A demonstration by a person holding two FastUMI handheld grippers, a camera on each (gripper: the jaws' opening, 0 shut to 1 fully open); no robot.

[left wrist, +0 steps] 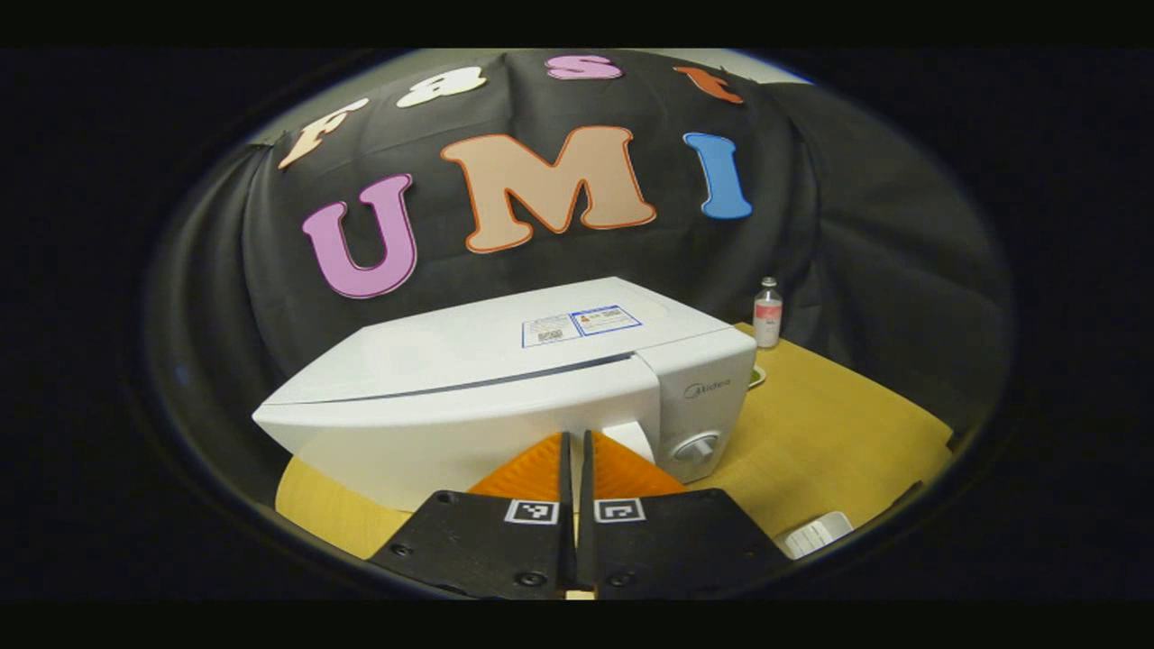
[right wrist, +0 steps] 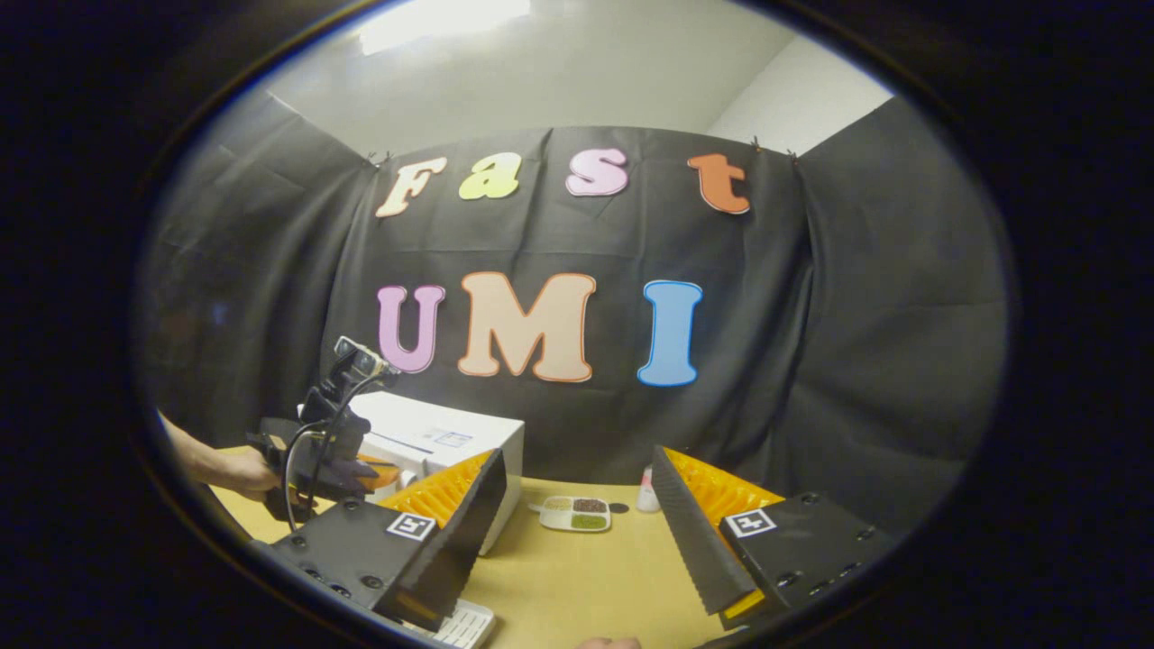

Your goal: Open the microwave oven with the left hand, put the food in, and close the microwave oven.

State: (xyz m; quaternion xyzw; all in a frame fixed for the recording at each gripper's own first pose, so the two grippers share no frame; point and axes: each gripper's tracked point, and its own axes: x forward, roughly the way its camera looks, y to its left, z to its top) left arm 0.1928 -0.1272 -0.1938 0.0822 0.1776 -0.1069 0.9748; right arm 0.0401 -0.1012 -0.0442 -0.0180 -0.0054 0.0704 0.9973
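Black cloth wall behind a tan table (right wrist: 577, 586). White microwave oven (left wrist: 505, 388) sits at the table's left, door closed. Left gripper (left wrist: 577, 469) has its fingers nearly together with nothing between them, close in front of the door's right edge beside the dial (left wrist: 696, 448). Right gripper (right wrist: 577, 514) is spread wide, hovering above the table, empty. Food tray (right wrist: 577, 514) lies just right of the microwave, near a small bottle (right wrist: 646, 491).

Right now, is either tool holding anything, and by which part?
Nothing is held. The left tool is shut on nothing, in front of the microwave; the right tool is open and empty.
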